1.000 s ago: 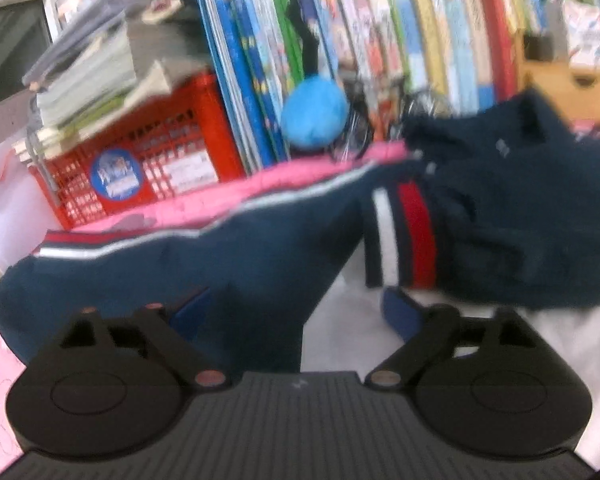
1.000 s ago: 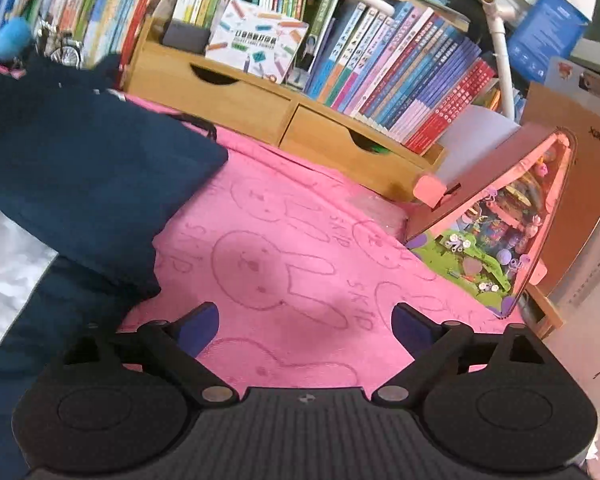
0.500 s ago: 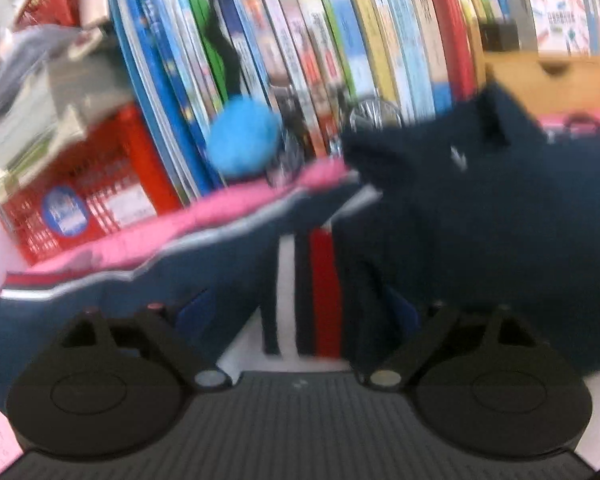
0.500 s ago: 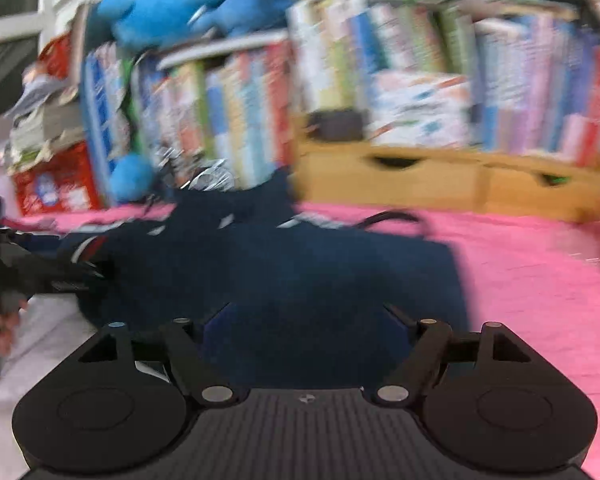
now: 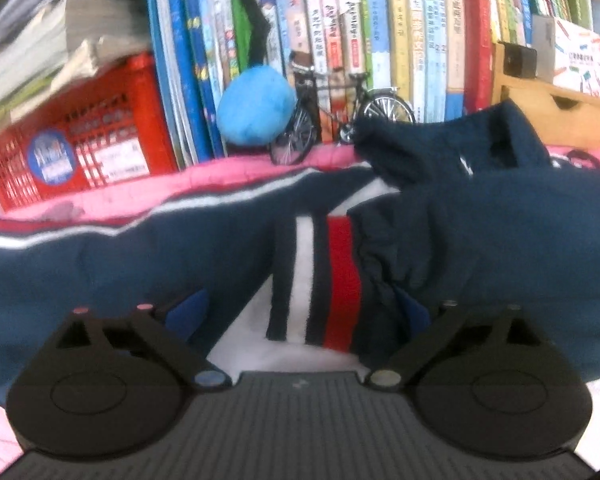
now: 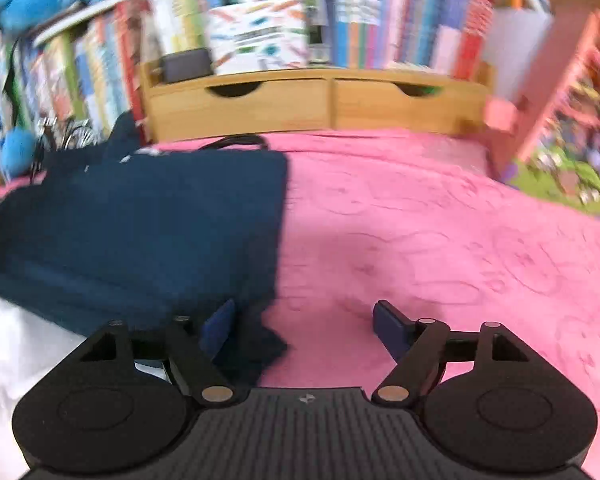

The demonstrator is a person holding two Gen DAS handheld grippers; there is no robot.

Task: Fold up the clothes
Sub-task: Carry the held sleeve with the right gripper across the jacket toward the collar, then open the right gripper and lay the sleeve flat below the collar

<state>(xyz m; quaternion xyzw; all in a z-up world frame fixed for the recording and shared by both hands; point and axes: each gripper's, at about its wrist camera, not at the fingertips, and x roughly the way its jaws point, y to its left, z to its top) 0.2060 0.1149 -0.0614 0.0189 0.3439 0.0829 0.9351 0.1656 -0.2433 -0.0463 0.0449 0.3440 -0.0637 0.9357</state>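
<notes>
The left gripper (image 5: 300, 312) is hovering low over the navy jacket (image 5: 480, 232), its two blue fingers spread wide and nothing pinched between them. Sitting right in that gap is the sleeve cuff (image 5: 320, 280), banded white, navy and red, draped over a patch of white lining. The jacket's body is bunching up ahead and to the right of the left gripper, while a long navy sleeve with a white stripe is running off to its left. Beyond the cloth, a blue plush ball (image 5: 256, 110) and a small model bicycle (image 5: 332, 116) are standing against a row of books (image 5: 380, 32), with a red crate (image 5: 80, 140) further left.

Over on the other side, the right gripper (image 6: 304, 328) is also holding its fingers well apart, gripping nothing. Its left finger (image 6: 220, 328) is lying on or just above the jacket's near edge; I cannot tell whether it touches. Its right finger is hanging over bare pink blanket (image 6: 440, 220). The folded navy panel is stretching ahead and to the left of this gripper. Straight ahead, a wooden drawer unit (image 6: 320, 100) is sitting at the blanket's far edge, and a pink toy house (image 6: 560, 128) is leaning off to the right.
</notes>
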